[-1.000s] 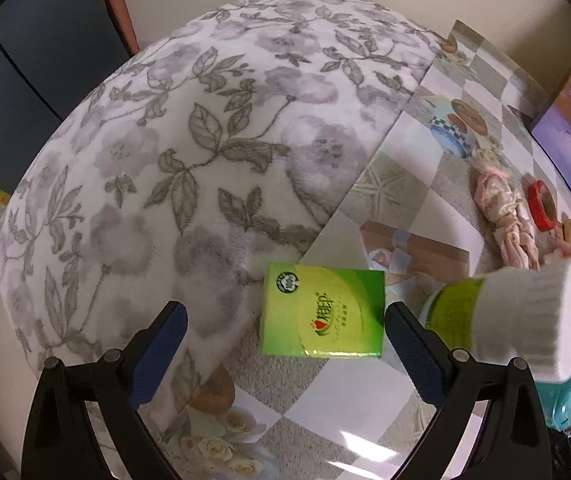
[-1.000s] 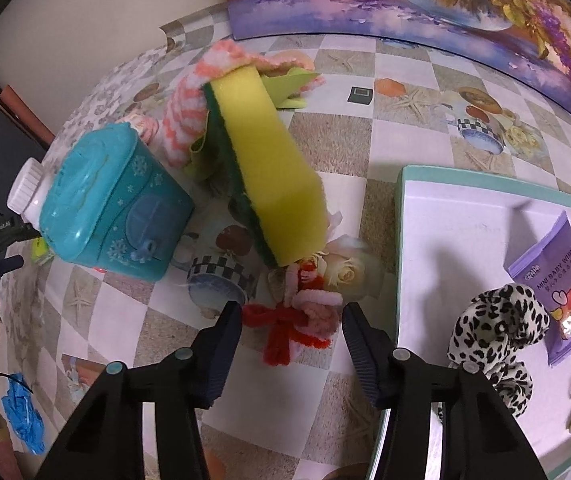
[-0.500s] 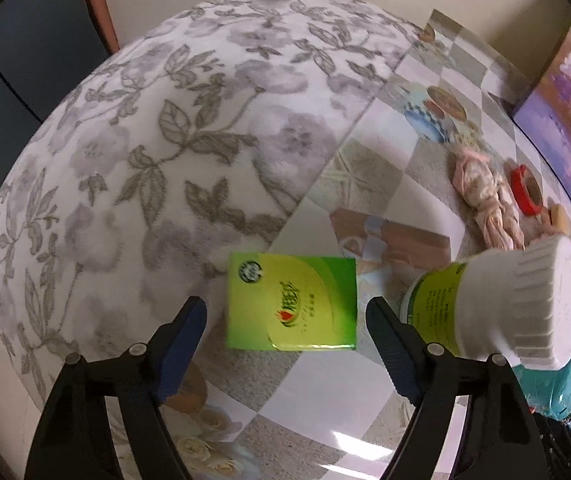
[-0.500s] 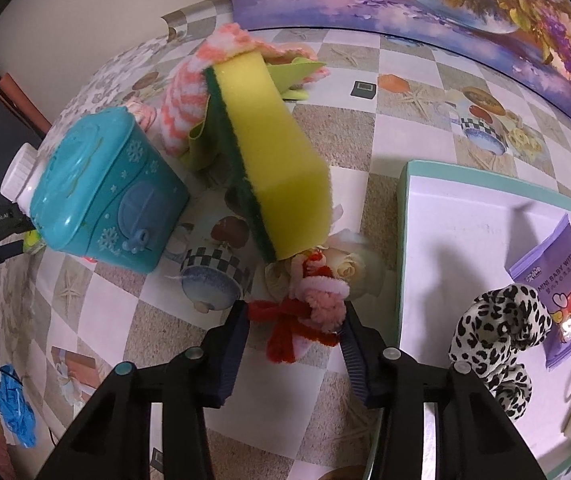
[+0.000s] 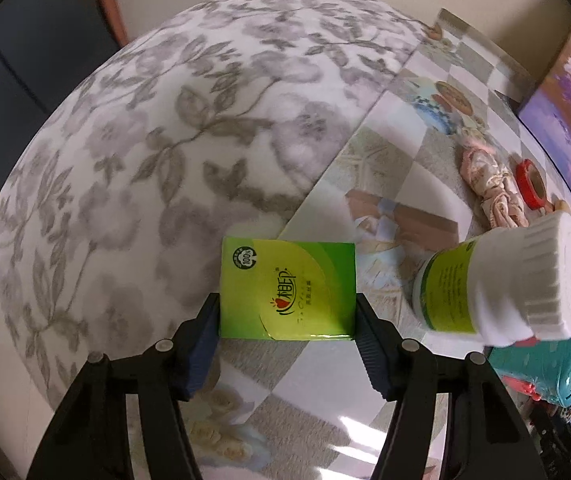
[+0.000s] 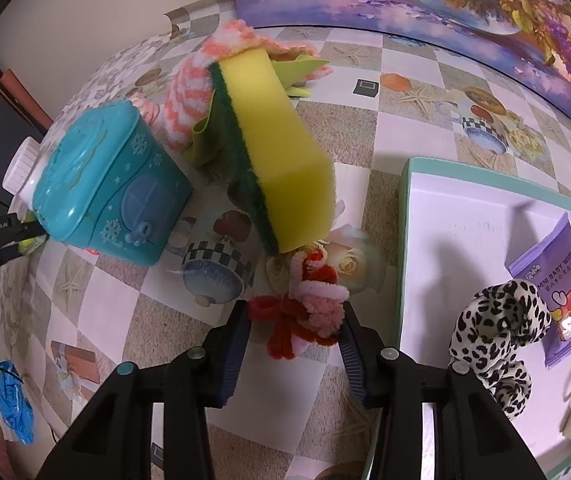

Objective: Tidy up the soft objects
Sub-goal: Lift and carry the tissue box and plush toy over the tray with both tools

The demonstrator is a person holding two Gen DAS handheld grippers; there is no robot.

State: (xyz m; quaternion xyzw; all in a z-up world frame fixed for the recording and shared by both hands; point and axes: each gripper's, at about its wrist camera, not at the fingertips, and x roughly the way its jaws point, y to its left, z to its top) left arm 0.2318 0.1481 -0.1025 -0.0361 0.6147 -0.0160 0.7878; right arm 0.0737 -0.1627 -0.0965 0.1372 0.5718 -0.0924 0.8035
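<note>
The left claw (image 5: 287, 316) is pointed steeply down at the surface (image 5: 365, 376), and a green tissue pack (image 5: 288, 288) is seen lying flat between its two blue pads (image 5: 205, 332). The jaws are closing, and both pads are already met by the pack's side edges, so the pack is taken as clamped. The pack lies across the border where a grey floral blanket (image 5: 165, 140), spread ahead and to the left of this claw, meets the checked cloth of the surface. To the right of the left claw a white-capped bottle (image 5: 501, 280) is seen, with a teal plastic box (image 5: 557, 364) just behind it. Farther ahead and to the right, a pink fabric bundle (image 5: 493, 188) and a red tape roll (image 5: 531, 182) are found near each other.

The right claw (image 6: 295, 320) is also aimed downward, its jaws closing on a red and pink chenille toy (image 6: 305, 312), which is pressed between both pads while resting on the surface. Just ahead of this claw a yellow sponge (image 6: 281, 148) with a green scouring side is propped tilted, its lower end right above the toy. A pink striped cloth (image 6: 189, 96) is draped behind the sponge. To the right of the right claw a teal-rimmed tray (image 6: 405, 208) is placed, and inside it a leopard-print scrunchie (image 6: 497, 332) and a purple wipes packet (image 6: 557, 284) are held.
</note>
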